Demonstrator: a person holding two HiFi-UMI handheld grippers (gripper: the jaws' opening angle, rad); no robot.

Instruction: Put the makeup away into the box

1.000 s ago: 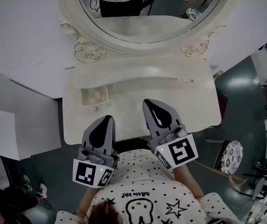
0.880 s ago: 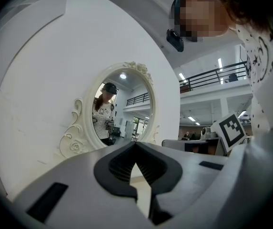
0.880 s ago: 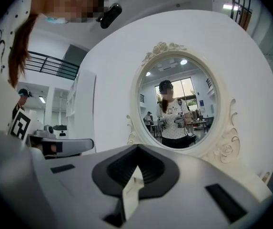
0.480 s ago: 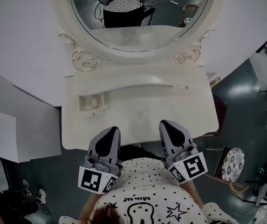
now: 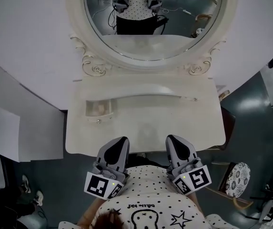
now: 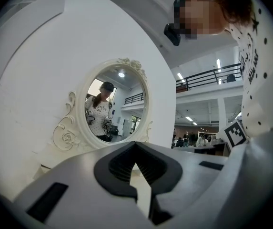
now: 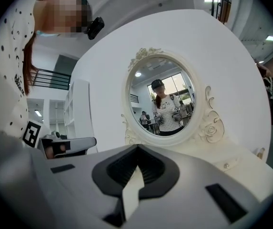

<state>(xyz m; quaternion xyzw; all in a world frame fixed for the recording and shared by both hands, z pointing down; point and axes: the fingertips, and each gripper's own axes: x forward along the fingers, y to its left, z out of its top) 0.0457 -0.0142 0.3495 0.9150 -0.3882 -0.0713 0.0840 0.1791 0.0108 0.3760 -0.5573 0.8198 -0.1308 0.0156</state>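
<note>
In the head view the box (image 5: 98,109) is a small, clear, rectangular container on the far left part of the white counter (image 5: 141,123), just below the left scroll of the oval mirror (image 5: 150,18), with a small round knob (image 5: 98,121) just near of it. Something pale shows through its walls, but it is too small and washed out to tell whether that is makeup, and no separate makeup piece can be made out on the counter. The left gripper (image 5: 118,144) and the right gripper (image 5: 175,144) sit side by side at the near edge of the counter, well apart from the box, their rear halves partly cut off by the person's dotted shirt (image 5: 146,194). In the left gripper view the left gripper (image 6: 136,168) has its jaws brought together with nothing between them; its grey body fills the lower frame and hides the counter and the box, leaving only the mirror (image 6: 116,104) above. In the right gripper view the right gripper (image 7: 135,173) is likewise closed and empty; the mirror (image 7: 162,97) and a strip of counter (image 7: 243,159) at the right show, and the box is out of sight.
</note>
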